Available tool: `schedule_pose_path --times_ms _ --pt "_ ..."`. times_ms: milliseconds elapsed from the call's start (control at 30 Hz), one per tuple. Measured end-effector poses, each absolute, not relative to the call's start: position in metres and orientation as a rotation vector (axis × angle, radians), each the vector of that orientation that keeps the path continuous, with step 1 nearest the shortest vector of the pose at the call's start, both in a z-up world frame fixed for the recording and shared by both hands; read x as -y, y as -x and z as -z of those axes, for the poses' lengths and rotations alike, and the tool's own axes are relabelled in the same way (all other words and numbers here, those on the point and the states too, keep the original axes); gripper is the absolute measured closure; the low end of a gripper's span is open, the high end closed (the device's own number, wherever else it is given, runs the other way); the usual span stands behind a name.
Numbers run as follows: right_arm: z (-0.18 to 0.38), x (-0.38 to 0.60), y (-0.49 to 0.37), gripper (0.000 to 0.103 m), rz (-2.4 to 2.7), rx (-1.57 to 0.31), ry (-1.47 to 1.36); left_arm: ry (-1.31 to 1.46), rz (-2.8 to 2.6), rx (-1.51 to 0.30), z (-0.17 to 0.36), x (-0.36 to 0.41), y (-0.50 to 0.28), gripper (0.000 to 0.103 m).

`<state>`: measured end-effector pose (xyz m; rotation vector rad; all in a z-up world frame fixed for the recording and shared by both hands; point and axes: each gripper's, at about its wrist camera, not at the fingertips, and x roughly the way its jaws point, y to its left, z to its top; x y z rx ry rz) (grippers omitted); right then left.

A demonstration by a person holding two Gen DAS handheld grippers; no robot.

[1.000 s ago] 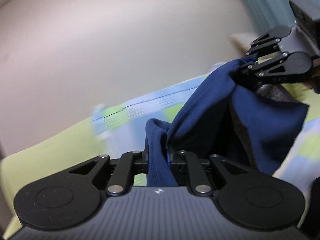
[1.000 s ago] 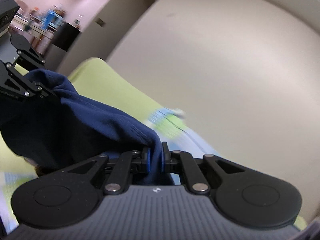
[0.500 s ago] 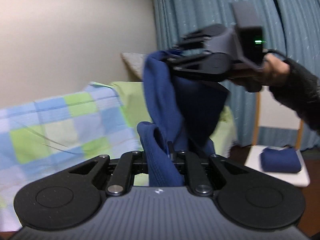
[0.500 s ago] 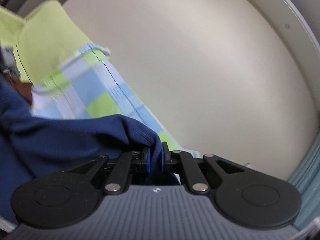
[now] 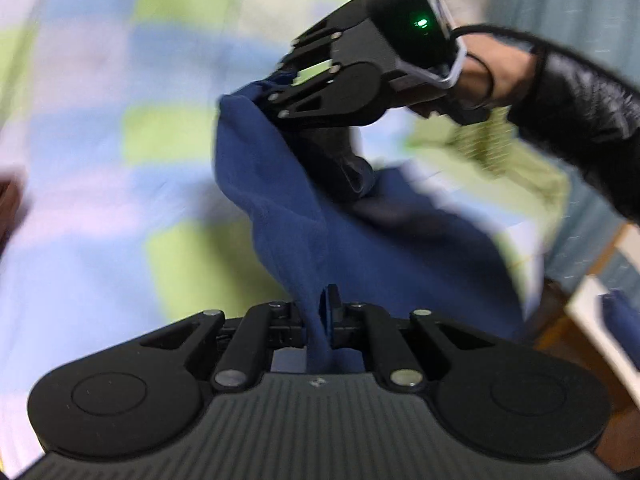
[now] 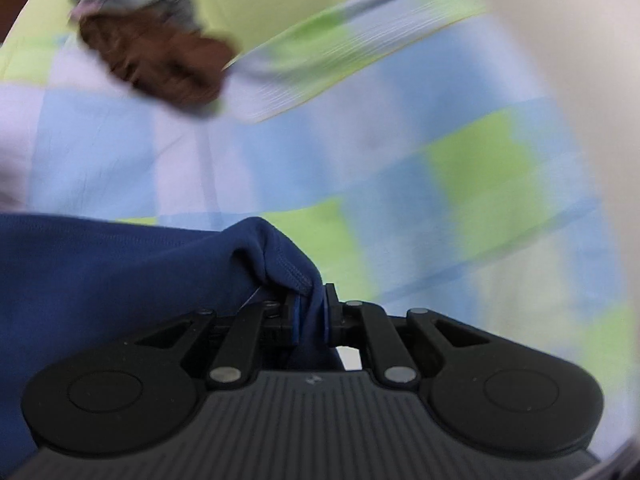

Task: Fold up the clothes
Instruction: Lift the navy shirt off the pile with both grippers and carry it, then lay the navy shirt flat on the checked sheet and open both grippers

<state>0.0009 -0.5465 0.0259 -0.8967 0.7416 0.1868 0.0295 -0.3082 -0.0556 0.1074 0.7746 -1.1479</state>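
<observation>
Garment (image 5: 304,216), no legible label or writing.

A: Where is each camera looking?
B: Both are riding just behind their claws, tilting down, close over the checked bedspread (image 5: 80,200).
A: Sharing anything?
B: The blue garment (image 5: 320,240) and bedspread.
</observation>
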Motion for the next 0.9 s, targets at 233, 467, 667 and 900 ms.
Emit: schedule_pose_path --times_ms 233,467,667,900 --pt "0.013 0.544 -0.027 0.065 -0.235 -0.71 0.724 -0.06 0.964 -0.721 0.073 0.255 -0.103 0.067" --pt "-0.016 0.559 -0.003 0.047 -0.048 -0.613 0.534 -0.155 0.996 -0.598 0.04 0.251 -0.107 0.052" --pt "-0.018 0.601 0.106 0.031 0.144 -0.65 0.594 -0.426 1.158 -0.36 0.042 0.334 -0.057 0.031" --pt "0.042 0.658 0.16 0.031 0.178 -0.801 0.717 -0.754 1.106 -0.161 0.075 0.437 -0.04 0.031"
